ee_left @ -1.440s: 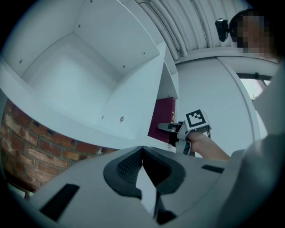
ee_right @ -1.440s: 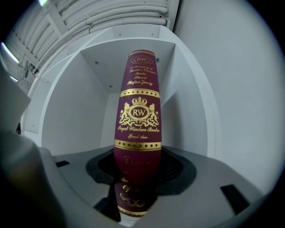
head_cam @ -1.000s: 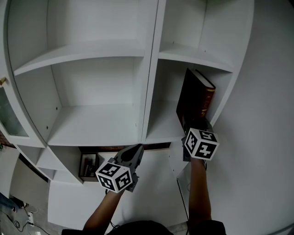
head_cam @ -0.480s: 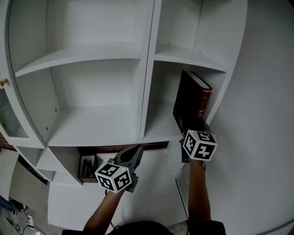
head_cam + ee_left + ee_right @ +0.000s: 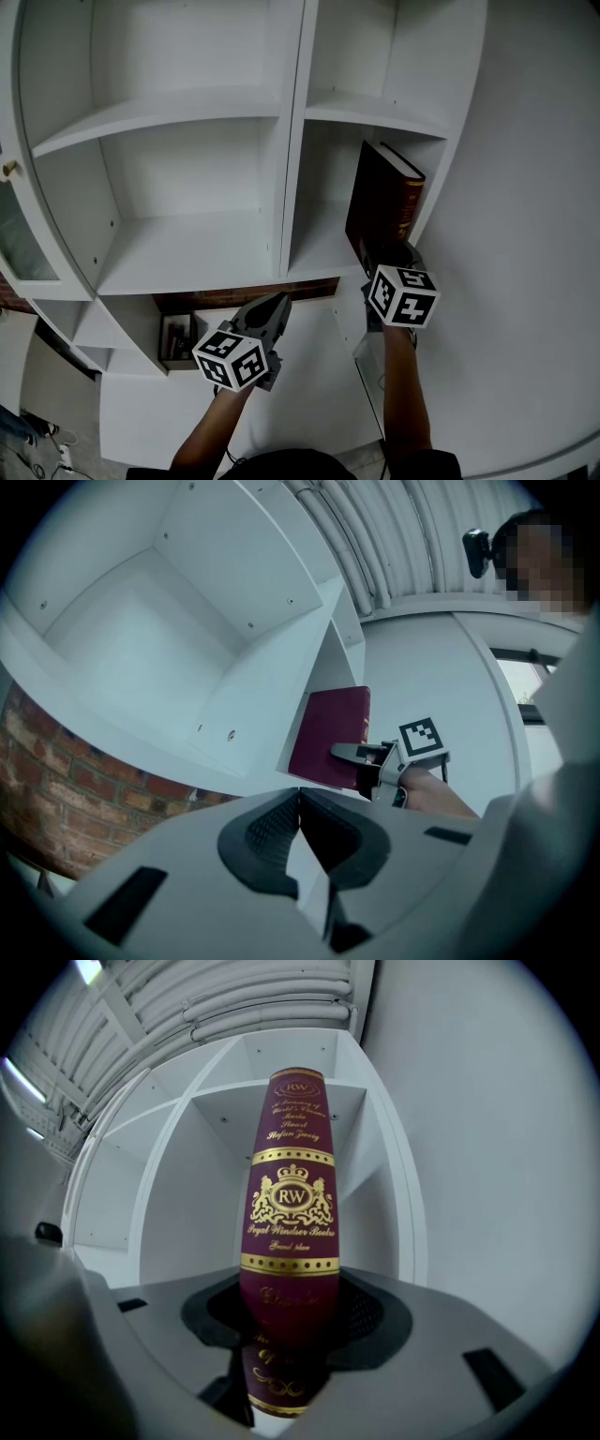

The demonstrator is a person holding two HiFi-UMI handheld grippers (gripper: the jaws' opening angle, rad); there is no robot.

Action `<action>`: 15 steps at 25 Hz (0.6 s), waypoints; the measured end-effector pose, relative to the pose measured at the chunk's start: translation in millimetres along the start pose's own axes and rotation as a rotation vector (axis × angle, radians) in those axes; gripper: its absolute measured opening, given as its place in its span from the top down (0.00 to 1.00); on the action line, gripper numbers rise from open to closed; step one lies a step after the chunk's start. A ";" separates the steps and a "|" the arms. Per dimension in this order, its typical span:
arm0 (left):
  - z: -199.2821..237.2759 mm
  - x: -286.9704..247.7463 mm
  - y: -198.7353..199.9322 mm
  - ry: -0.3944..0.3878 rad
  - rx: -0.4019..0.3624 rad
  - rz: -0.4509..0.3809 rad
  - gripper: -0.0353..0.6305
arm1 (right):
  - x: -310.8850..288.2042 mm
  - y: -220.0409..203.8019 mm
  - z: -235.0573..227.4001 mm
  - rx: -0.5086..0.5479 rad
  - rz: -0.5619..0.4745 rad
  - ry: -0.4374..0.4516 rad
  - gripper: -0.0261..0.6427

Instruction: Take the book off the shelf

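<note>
Slowly the right gripper (image 5: 386, 255), clamped on the lower spine of the book (image 5: 380, 197), has drawn it slightly toward the front edge of the shelf (image 5: 314, 267), so I judge that removal is under way. The book stands upright between the jaws, near the compartment's right wall. The left gripper (image 5: 279, 302), jaws together, is empty.

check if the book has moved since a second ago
Yes, slightly: the book, held in the right claw, has slid out toward the front edge of the shelf.
</note>
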State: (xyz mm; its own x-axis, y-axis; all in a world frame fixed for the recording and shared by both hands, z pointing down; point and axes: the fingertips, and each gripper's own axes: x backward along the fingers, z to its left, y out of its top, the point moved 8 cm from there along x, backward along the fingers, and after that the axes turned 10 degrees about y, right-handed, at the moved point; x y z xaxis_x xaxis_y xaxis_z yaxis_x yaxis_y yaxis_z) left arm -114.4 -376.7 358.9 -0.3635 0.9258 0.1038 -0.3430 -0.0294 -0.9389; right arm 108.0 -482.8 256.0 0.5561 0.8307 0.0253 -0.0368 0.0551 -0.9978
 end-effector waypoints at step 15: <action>-29.7 21.4 -1.4 -0.099 -0.006 0.028 0.92 | 52.6 2.7 29.4 0.009 0.002 -0.020 0.62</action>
State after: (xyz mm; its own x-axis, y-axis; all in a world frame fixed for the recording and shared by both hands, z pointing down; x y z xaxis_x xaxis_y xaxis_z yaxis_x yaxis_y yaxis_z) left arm -96.0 -345.6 352.7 -0.4568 0.8829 0.1089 -0.3267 -0.0526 -0.9437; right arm 112.8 -422.7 256.4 0.5397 0.8415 0.0247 -0.0457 0.0587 -0.9972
